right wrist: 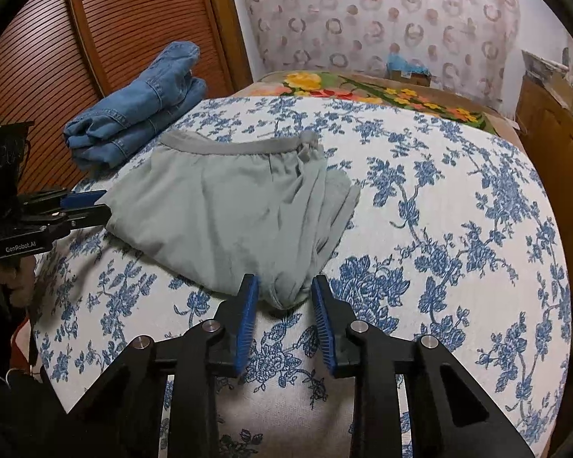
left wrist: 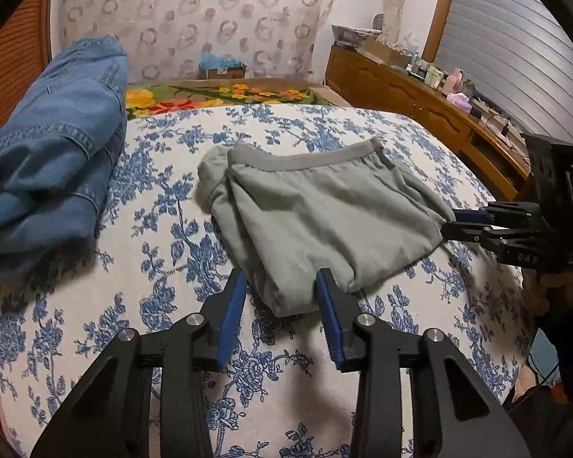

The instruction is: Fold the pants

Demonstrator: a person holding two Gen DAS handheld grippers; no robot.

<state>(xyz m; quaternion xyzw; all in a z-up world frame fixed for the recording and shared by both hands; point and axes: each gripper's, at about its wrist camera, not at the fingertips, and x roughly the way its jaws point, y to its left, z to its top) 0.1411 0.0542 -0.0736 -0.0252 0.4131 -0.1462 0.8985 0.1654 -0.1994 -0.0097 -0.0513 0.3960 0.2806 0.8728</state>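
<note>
bed with blue-floral cover (left wrist: 164,206) — grey pants (left wrist: 324,210) lie bunched mid-bed. left gripper (left wrist: 282,282) part-spread, near hem between its pads, contact unclear; right gripper (right wrist: 284,286) likewise at opposite corner — no clear pinch.

Left gripper (left wrist: 280,286) low centre, right gripper (right wrist: 284,290) likewise — both angled downward, jaws partly apart around cloth.

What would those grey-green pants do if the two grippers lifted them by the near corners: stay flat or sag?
The grey-green pants would probably sag: the thin cloth already lies in soft wrinkles on the flowered bedspread. They look light, much thinner than the folded jeans. The loosely stacked layers on one side may slip apart.
</note>
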